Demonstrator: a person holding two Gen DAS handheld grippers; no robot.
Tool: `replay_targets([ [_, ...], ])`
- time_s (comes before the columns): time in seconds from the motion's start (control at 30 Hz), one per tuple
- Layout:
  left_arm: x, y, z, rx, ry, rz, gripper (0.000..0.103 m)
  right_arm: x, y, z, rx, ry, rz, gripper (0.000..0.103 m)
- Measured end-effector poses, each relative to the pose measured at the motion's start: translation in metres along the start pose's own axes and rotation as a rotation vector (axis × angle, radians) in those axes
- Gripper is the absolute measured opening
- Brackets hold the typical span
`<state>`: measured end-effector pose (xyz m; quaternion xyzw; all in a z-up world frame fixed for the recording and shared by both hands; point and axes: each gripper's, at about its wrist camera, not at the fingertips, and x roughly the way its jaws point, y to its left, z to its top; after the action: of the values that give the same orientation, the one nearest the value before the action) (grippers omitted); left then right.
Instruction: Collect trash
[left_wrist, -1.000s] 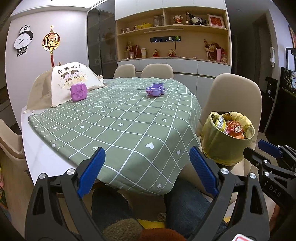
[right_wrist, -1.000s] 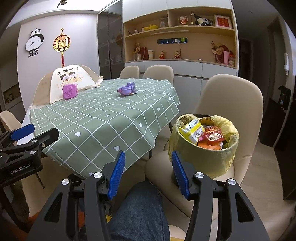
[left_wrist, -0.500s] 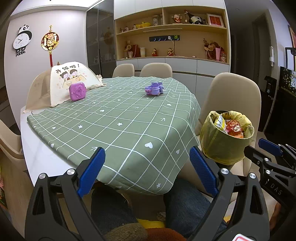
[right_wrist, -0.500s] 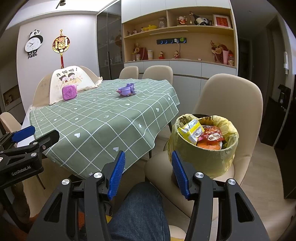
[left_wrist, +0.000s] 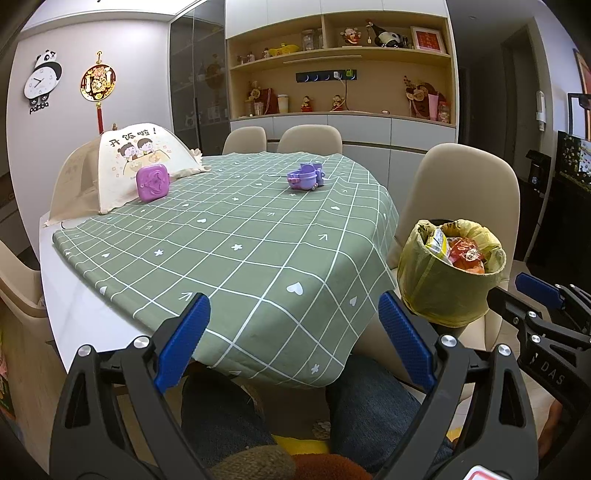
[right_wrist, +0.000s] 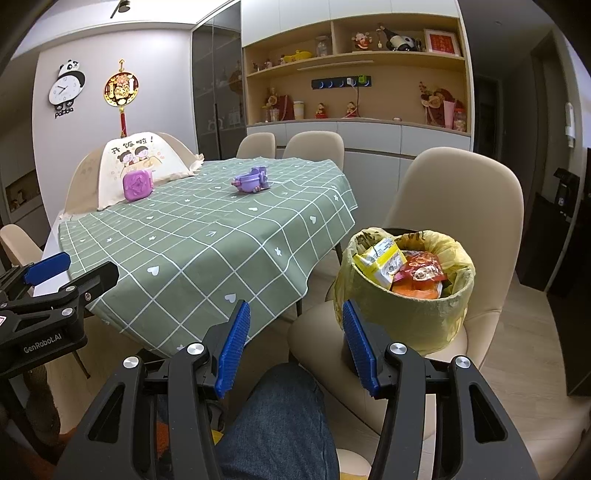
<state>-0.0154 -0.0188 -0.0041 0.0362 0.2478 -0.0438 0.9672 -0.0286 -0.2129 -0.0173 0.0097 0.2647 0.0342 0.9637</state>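
You hold both claws low in front of your knees, facing the surface (left_wrist: 92, 306). Your left claw (left_wrist: 295, 339) is released, its blue pads (left_wrist: 183, 345) spread wide with nothing between them. Your right claw (right_wrist: 295, 345) is released too, pads (right_wrist: 233, 347) apart and empty; in the left view it shows at the far right edge.

The bin (right_wrist: 406, 295), lined with a yellow bag, stands on the seat of the beige chair (right_wrist: 461, 192) just beside the right edge of the surface. It is close in front of your right claw, a little to the right. Trash sits in it up to the rim: a yellow-and-white wrapper (right_wrist: 380, 258) and red-orange packets (right_wrist: 421, 273).

A green checked cloth (left_wrist: 236, 243) covers the surface and hangs over its near corner. On it, well apart from the bin, rest a square purple case (left_wrist: 152, 181) leaning against a folding food cover (left_wrist: 129, 162) at the far left, and a small purple toy (left_wrist: 306, 177) near the far middle. Two more chairs (left_wrist: 310, 138) stand at the far side.
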Motion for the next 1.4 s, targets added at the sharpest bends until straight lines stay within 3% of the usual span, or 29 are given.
replay_targets([
  [1.4,0.0006,-0.0036,0.0017,0.015,-0.009,-0.020,0.088,0.0000,0.0009,-0.0010,0.009,-0.001,-0.004,0.049],
])
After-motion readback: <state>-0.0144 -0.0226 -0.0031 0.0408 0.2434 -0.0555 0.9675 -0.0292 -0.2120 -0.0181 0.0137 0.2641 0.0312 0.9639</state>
